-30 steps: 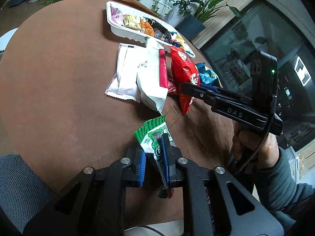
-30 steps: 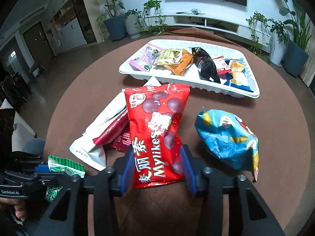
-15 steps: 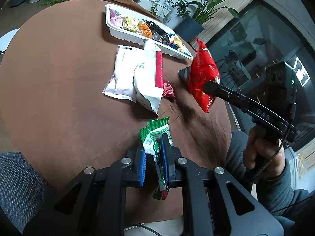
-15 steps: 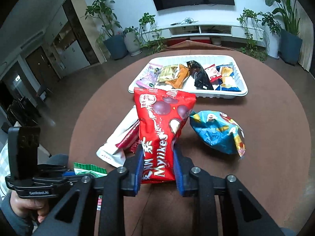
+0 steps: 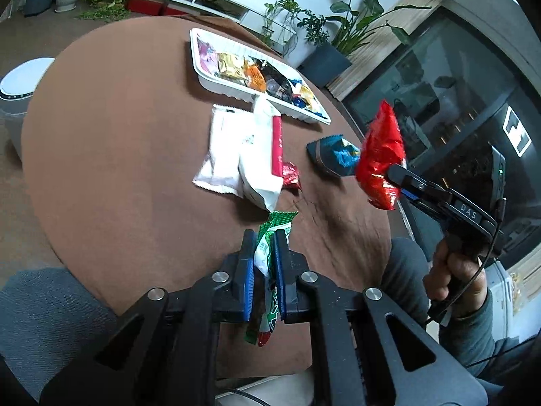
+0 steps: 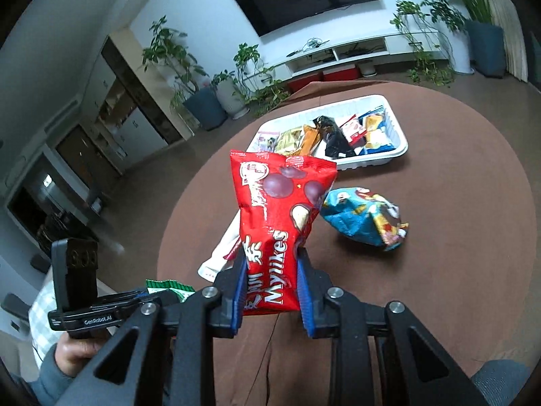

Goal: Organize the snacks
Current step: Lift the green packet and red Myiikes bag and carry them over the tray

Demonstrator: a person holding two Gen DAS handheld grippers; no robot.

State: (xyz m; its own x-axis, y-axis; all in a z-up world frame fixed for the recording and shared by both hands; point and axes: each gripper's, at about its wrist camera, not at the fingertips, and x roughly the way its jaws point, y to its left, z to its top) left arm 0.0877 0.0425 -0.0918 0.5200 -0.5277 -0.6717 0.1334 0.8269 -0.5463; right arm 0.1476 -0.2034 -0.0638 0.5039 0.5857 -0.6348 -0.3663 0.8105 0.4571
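The right gripper (image 6: 270, 291) held a red bag (image 6: 279, 233) lettered "Mylikes" between its fingers above the table (image 6: 473, 237). The left gripper (image 5: 265, 270), marked "GenRobot.AI", pinched a green packet (image 5: 270, 247). The white tray (image 6: 400, 147) sat far.

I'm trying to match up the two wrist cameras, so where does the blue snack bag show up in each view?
Left wrist view: the blue snack bag lies on the table right of centre, partly behind the red bag.
Right wrist view: the blue snack bag lies right of centre, beside the red bag.
Shared landmark: the white tray of snacks beyond it.
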